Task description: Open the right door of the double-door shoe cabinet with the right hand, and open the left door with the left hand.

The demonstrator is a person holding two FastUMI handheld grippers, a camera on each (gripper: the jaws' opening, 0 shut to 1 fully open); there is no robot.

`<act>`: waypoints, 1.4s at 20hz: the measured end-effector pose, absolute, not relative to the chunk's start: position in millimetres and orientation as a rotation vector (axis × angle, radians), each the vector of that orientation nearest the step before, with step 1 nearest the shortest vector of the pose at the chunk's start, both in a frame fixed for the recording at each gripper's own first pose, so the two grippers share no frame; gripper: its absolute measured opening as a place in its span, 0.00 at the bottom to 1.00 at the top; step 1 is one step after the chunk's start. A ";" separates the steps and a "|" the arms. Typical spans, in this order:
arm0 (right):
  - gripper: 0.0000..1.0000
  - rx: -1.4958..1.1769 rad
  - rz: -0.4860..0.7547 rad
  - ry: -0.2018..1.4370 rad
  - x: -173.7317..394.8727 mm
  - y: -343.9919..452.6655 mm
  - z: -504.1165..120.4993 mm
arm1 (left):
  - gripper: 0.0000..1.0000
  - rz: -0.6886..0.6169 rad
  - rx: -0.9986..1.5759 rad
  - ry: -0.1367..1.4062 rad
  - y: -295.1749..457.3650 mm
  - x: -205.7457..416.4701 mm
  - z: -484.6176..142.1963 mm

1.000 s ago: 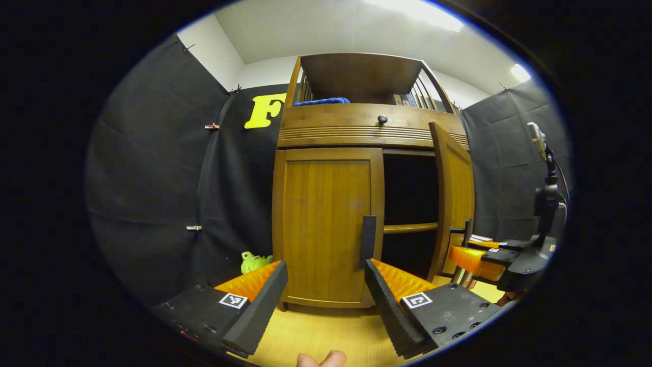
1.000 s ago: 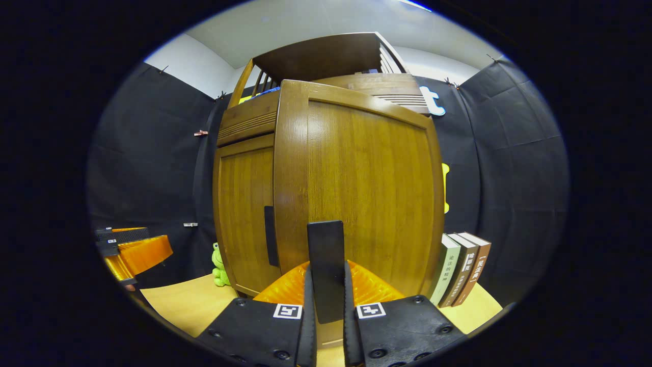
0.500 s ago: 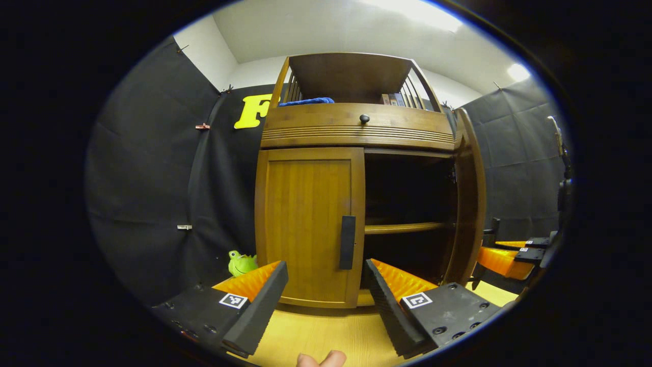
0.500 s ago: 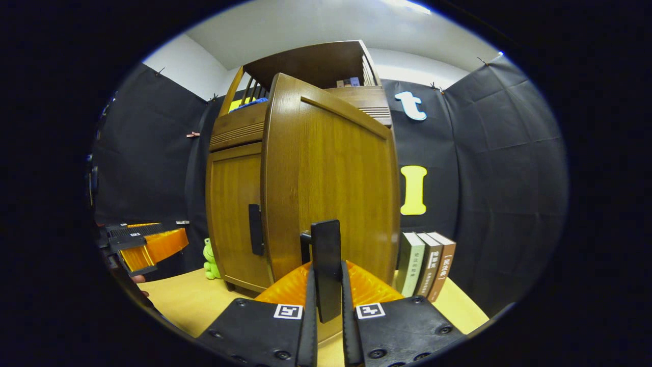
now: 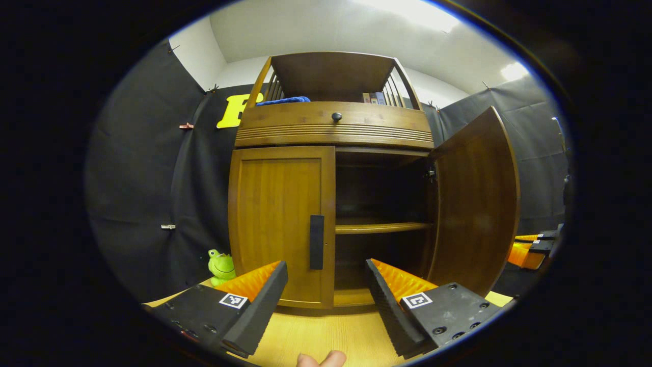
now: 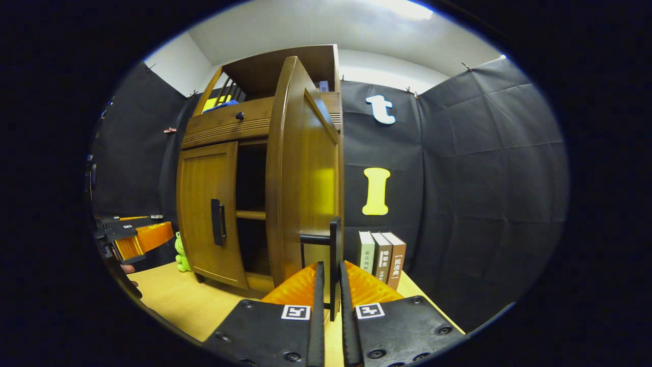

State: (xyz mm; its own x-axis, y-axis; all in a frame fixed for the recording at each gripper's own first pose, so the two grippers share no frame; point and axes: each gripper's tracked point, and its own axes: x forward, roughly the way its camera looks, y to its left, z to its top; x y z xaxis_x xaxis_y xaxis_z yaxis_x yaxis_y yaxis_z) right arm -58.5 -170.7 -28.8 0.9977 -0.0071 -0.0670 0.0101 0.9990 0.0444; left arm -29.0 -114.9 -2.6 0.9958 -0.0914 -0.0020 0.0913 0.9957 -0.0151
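Right gripper (image 6: 330,293) clamped on open right door's handle (image 6: 333,255); left gripper (image 5: 326,295) agape before closed left door (image 5: 280,224).

Green frog toy (image 5: 220,265) — three books (image 6: 381,255)

Bright ceiling light (image 5: 412,10) pours from above and washes out to white. The open cabinet interior (image 5: 379,193) lies in deep shadow. Gloss glints along the right door (image 6: 305,173). Focus is sharp at the centre; straight edges bow strongly toward each round rim.
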 end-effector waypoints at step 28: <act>0.98 0.114 0.026 -0.034 -104.2 -134.4 20.1 | 0.93 -0.122 -0.022 0.024 -103.5 61.2 -25.5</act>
State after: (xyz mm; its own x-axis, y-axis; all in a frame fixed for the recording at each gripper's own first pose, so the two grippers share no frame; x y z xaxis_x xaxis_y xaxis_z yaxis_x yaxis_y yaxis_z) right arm -104.2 -134.4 20.1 0.9991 0.0243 0.0357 -0.0282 0.9931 0.1137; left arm 61.2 -103.5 -25.5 0.9922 -0.1223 -0.0227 0.1218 0.9923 -0.0233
